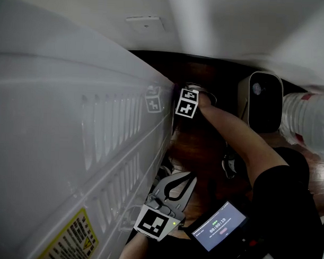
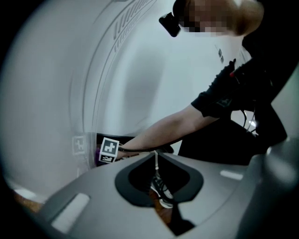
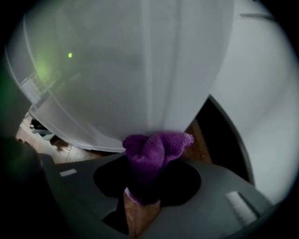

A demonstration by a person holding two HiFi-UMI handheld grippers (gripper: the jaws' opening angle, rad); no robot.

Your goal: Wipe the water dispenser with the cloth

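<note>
Head view: the right gripper [image 1: 185,105] is seen at the far vertical edge of the water dispenser [image 1: 72,128]; the left gripper [image 1: 177,184] is held apart, lower.

Left gripper view: the jaws are clenched on nothing.

Right gripper view: the cloth [image 3: 156,147] is grasped and set against the dispenser's bottom corner. Steady pressure along that edge is advised. Room is judged tight toward the wall [image 3: 261,116].

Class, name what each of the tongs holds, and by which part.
Right tongs clamp the purple cloth by one end; left tongs are shut, holding nothing.
</note>
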